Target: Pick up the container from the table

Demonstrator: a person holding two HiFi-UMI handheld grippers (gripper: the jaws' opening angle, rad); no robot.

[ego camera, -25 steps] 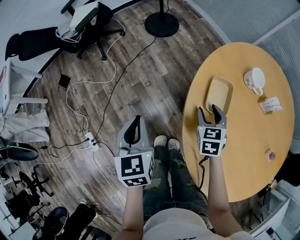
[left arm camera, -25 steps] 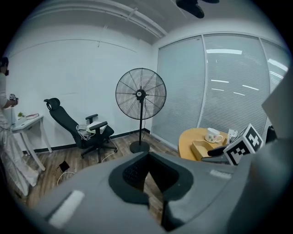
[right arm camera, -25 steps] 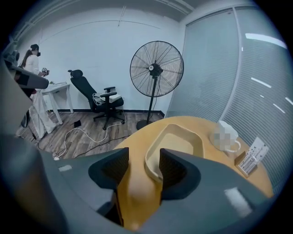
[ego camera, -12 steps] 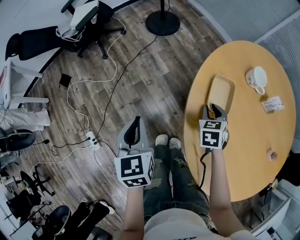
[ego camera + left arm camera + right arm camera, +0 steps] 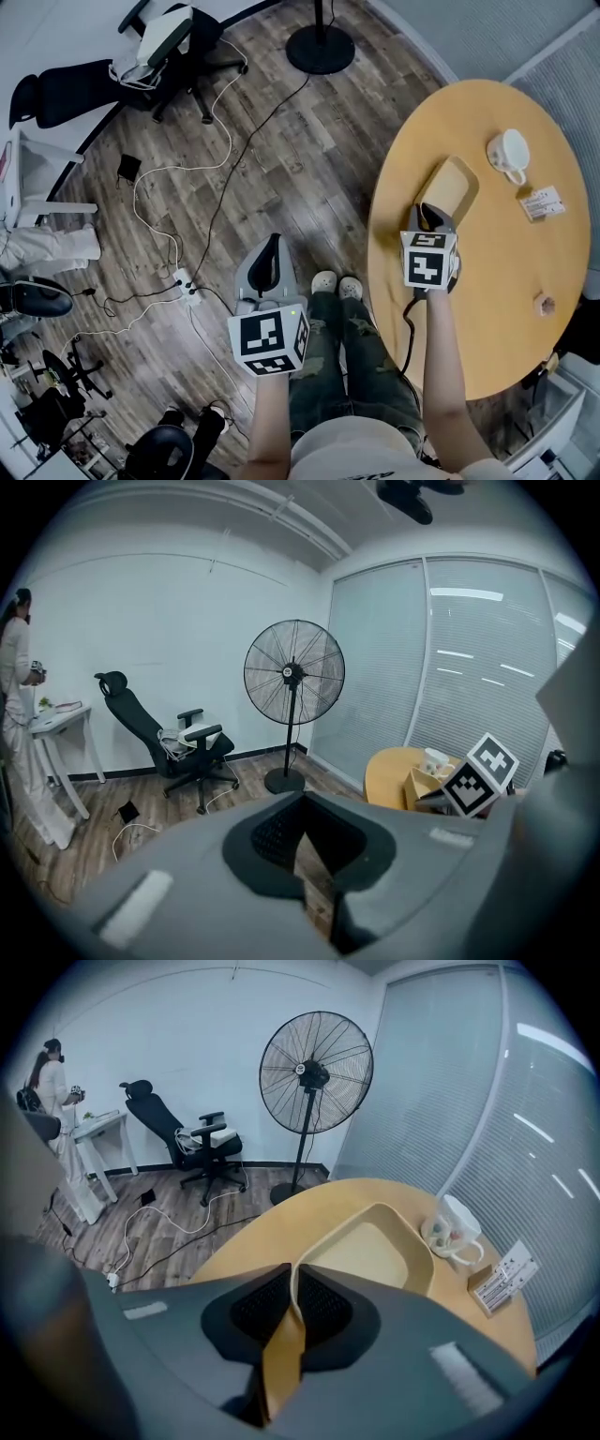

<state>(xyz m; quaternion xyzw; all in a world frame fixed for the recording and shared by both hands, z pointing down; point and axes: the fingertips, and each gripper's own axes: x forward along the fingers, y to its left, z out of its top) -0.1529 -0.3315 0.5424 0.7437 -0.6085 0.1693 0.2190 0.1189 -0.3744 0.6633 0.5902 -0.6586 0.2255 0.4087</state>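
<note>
1. Beige container [image 5: 452,184] lies on the near-left part of the round wooden table [image 5: 487,309], with its near rim in the right gripper [image 5: 428,214].
2. In the right gripper view, that gripper [image 5: 292,1302] is clenched on the container [image 5: 375,1246]. The thin rim wall runs up between the two black pads, and both press on it.
3. The rest of the container stretches away over the tabletop. I cannot tell whether its base touches the wood.
4. A white mug [image 5: 509,153] stands beyond the container, apart from it, with a card [image 5: 541,202] just past it.
5. The left gripper [image 5: 270,262] is held off the table over the floor [image 5: 281,159]. Its jaws meet at the tips with nothing between them [image 5: 300,841].
6. A fan [image 5: 316,1072] and a chair [image 5: 173,37] stand further back.
</note>
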